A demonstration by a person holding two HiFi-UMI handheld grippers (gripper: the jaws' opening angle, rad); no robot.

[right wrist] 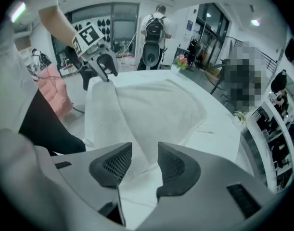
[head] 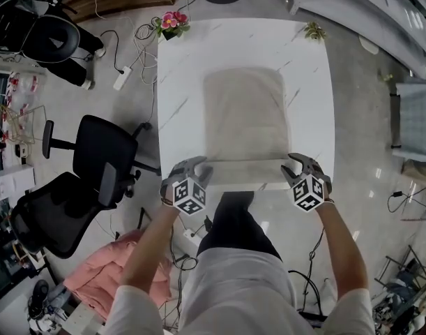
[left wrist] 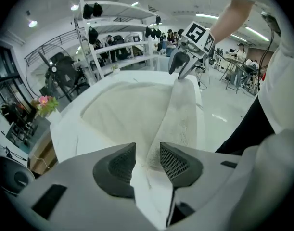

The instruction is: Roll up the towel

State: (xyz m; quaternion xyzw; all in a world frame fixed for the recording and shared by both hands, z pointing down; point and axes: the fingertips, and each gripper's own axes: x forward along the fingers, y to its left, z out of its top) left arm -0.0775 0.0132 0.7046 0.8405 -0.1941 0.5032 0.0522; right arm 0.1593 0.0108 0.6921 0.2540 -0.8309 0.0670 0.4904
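White marble-patterned table (head: 312,89) fills the middle of the head view. A black office chair (head: 94,155) stands on the floor to its left, and a pink garment (head: 101,271) is heaped nearer the person. A cream towel (head: 244,114) lies flat on the middle of the table. Its near edge is turned over into a narrow fold that runs along the table's near side from one gripper to the other. The left gripper (head: 196,167) sits at the fold's left end and the right gripper (head: 296,167) at its right end, both pointing steeply down. In the left gripper view the jaws stand well apart; the folded towel runs between them, but the pads do not press on it. The right gripper view shows the same: jaws wide, with the fold lying between and below the pads, not gripped. A small pot of pink flowers (head: 172,23) stands at the table's far left corner, and a smaller sprig of greenery (head: 314,30) at the far right corner
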